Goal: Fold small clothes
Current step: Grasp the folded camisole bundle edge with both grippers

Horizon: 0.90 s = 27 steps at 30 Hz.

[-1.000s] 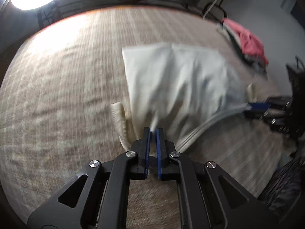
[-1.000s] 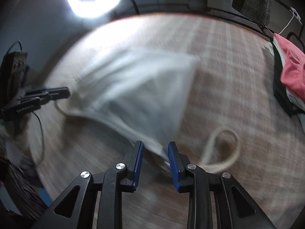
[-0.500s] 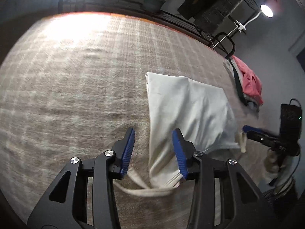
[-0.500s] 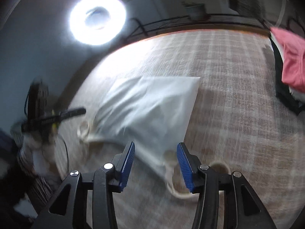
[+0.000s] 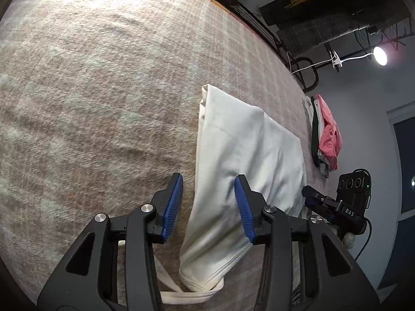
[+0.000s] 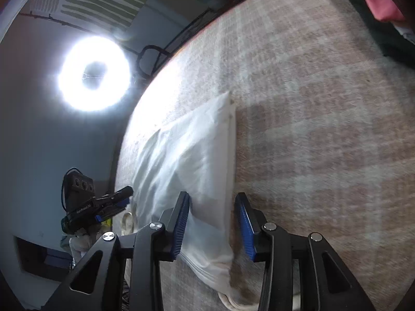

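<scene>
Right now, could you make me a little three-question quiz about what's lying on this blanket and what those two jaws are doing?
1. True or false: the left gripper is clamped on the cream garment.
2. What lies past the cream garment near the far edge of the plaid blanket? A) a stack of clothes with a pink piece on top B) a pair of shoes C) a basket
3. Fill in: the right gripper has its jaws ____.

Key: 1 false, its jaws stand apart above the cloth. 2 A. 3 open.
</scene>
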Each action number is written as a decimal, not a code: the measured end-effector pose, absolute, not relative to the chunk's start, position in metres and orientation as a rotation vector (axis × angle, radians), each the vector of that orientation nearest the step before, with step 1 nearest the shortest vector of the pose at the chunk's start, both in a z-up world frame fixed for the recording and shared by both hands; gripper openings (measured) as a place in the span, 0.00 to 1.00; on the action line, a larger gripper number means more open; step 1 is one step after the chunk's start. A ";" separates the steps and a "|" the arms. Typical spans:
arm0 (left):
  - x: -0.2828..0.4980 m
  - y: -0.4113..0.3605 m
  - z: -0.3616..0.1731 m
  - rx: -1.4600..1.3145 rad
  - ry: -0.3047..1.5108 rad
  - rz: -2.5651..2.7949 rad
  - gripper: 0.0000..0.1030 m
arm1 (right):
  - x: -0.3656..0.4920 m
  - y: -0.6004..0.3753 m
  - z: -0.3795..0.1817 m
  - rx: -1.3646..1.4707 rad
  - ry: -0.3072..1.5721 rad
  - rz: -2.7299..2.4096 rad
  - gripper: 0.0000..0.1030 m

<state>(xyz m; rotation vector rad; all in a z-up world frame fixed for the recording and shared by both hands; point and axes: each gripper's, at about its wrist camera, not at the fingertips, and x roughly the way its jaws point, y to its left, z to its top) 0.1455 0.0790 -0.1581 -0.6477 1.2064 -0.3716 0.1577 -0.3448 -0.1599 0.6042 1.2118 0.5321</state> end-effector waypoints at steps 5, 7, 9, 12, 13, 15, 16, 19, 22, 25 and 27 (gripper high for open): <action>0.155 0.065 -0.159 -0.629 1.197 -0.353 0.32 | 0.155 -0.333 -0.164 0.627 1.204 0.535 0.34; 0.157 0.062 -0.159 -0.610 1.195 -0.342 0.20 | 0.156 -0.335 -0.165 0.630 1.201 0.529 0.30; 0.159 0.057 -0.159 -0.579 1.192 -0.329 0.13 | 0.151 -0.332 -0.163 0.616 1.203 0.523 0.26; 0.159 0.044 -0.154 -0.495 1.169 -0.299 0.07 | 0.150 -0.324 -0.163 0.586 1.209 0.505 0.16; 0.158 0.041 -0.152 -0.481 1.168 -0.308 0.06 | 0.150 -0.320 -0.162 0.572 1.209 0.498 0.12; 0.155 0.032 -0.145 -0.409 1.140 -0.289 0.04 | 0.151 -0.306 -0.156 0.513 1.202 0.476 0.08; 0.153 0.028 -0.141 -0.374 1.122 -0.281 0.04 | 0.150 -0.302 -0.151 0.486 1.190 0.464 0.06; 0.147 0.015 -0.129 -0.269 1.063 -0.263 0.04 | 0.145 -0.286 -0.129 0.365 1.129 0.443 0.03; 0.146 0.008 -0.130 -0.226 1.053 -0.255 0.04 | 0.143 -0.270 -0.120 0.268 1.118 0.425 0.03; 0.150 0.013 -0.140 -0.287 1.085 -0.249 0.04 | 0.149 -0.265 -0.135 0.283 1.168 0.413 0.03; 0.152 0.017 -0.143 -0.314 1.094 -0.253 0.04 | 0.149 -0.265 -0.137 0.311 1.173 0.442 0.09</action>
